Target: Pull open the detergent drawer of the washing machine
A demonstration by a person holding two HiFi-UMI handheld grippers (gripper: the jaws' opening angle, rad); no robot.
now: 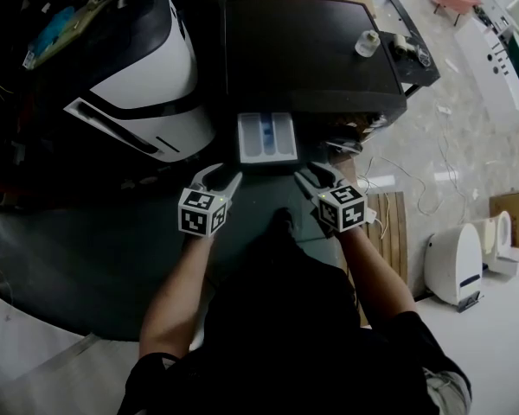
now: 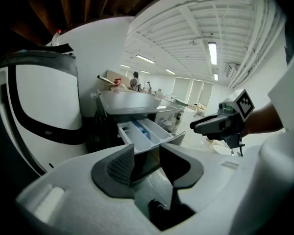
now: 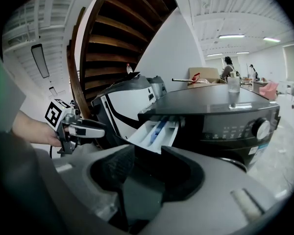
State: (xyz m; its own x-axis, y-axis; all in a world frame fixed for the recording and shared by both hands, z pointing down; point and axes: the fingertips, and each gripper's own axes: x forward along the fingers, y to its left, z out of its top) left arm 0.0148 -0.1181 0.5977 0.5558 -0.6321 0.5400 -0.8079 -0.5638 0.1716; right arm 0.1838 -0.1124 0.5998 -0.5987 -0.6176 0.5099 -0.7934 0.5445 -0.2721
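At the washer front, head view: the washer [image 1: 311, 54] had a dark flat top, and the drawer [image 1: 266, 137] stood pulled out from its upper left corner, toward the person.

Drawer: a white tray divided lengthwise into compartments. One of the middle compartments held a blue insert [image 3: 159, 128]; the others showed plain white walls. Could not tell whether any held powder or liquid.

Left gripper [image 1: 222, 178]: jaws wide apart, nothing between the pads. It was held just short of the drawer's front, toward that front's left end, and clear of it. In the left gripper view the drawer front showed in the gap between the jaws, but beyond them, not touched.

Right gripper [image 1: 318, 175]: jaws also wide apart and empty. It sat near the drawer's right front corner, apart from it, angled toward the washer. The right gripper view looked over the open tray and along the dark control panel with its dial [image 3: 261, 128].

The two grippers were side by side, apart from each other, each with its marker cube facing up.

Other containers: a clear cup [image 1: 367, 43] stood upright on the washer top toward the far right corner; its contents could not be told.

Left of the washer stood a white appliance [image 1: 156, 85] with a black band, close beside it, with clutter on its top.
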